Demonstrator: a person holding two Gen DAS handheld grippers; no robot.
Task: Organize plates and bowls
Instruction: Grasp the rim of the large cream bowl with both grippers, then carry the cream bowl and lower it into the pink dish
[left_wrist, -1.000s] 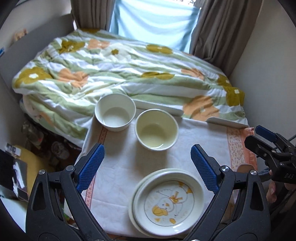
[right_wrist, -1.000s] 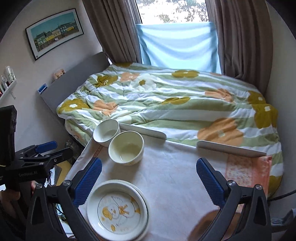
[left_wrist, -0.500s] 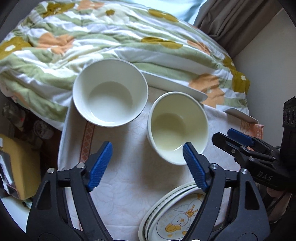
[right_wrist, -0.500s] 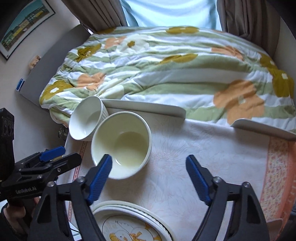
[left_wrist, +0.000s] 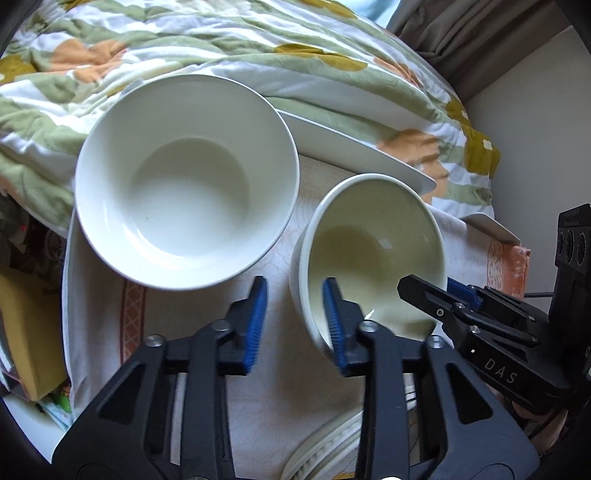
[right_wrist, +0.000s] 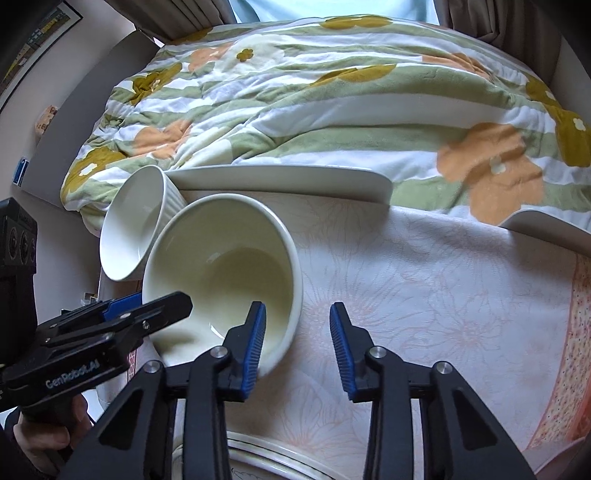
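A cream bowl stands on the cloth-covered table, with a white bowl to its left. My left gripper straddles the cream bowl's near-left rim, one finger inside and one outside, jaws partly closed with a gap left. In the right wrist view, my right gripper straddles the cream bowl's near-right rim the same way. The white bowl sits behind it. The stacked plates' rim shows at the bottom edge, also in the right wrist view.
The table wears a white floral cloth with an orange border. A bed with a flowered quilt lies just beyond the table's far edge. White table-edge rails run along the back. Clutter lies on the floor at the left.
Both grippers moved forward and down to the cream bowl and narrowed their jaws around its rim from opposite sides. The plates slid out of view at the bottom.
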